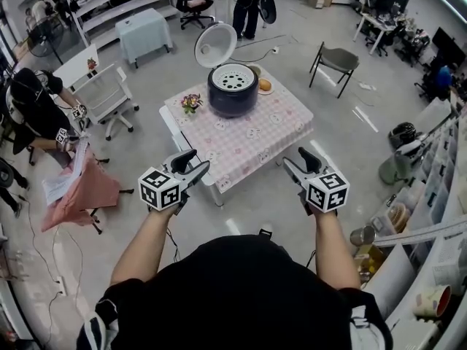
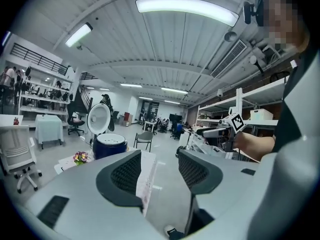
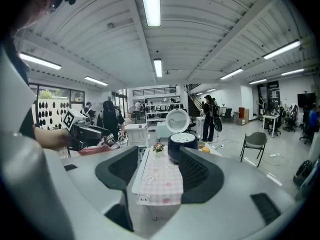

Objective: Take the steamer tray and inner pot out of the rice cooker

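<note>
**Open hand-held grippers short of the rice cooker (image 1: 233,93)**

The left hand-held gripper (image 1: 193,166) and the right hand-held gripper (image 1: 294,163) are held side by side over the floor, near the close edge of the desk (image 1: 244,143). Both point toward the desk. In each gripper view the two jaws stand well apart, with nothing between the pads and nothing touching them.

The rice cooker, a dark blue round body, stands well beyond both grippers on the far part of the desk. In the right gripper view it sits almost straight ahead, past the gap between the jaws. In the left gripper view it lies off to the left of the jaws.

Its white lid (image 1: 214,45) is swung up and back. The steamer tray (image 1: 233,77), white and perforated, sits in the cooker's mouth and covers the opening. The inner pot under it cannot be made out.

The desk carries a pink checked cloth. A small bunch of flowers (image 1: 191,103) stands just left of the cooker, and an orange item (image 1: 265,84) lies just to its right.
</note>
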`<action>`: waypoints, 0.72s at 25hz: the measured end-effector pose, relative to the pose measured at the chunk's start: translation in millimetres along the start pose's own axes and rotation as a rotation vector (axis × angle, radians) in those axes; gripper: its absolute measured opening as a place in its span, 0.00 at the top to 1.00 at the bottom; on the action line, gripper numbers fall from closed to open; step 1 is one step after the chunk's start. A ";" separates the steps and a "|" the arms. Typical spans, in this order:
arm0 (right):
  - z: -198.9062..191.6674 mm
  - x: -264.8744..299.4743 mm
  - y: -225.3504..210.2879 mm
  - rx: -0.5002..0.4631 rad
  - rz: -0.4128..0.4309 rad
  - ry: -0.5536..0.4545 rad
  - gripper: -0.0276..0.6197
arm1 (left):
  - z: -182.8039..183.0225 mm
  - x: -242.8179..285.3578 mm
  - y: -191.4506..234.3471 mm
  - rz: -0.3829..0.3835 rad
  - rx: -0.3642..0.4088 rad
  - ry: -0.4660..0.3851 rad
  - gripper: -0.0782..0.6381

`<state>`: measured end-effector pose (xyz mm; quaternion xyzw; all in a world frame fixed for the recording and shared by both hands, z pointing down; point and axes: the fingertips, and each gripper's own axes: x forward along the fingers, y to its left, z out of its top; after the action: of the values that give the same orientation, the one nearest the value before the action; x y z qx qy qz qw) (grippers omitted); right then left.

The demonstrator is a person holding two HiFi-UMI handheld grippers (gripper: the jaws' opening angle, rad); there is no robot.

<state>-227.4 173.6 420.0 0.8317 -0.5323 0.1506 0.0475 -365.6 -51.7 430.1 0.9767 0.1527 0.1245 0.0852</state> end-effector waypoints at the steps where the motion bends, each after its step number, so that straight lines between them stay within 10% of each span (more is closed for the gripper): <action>1: -1.2 0.7 -4.0 0.008 -0.004 0.001 0.54 | -0.6 2.9 1.1 0.000 0.001 0.004 0.55; 18: -1.6 37.4 -145.3 0.129 -0.023 -0.022 0.49 | 14.7 116.5 13.0 0.070 -0.013 0.047 0.50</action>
<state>-82.5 203.7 444.5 0.8407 -0.5124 0.1747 -0.0102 -250.6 -28.6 444.0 0.9777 0.1196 0.1511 0.0834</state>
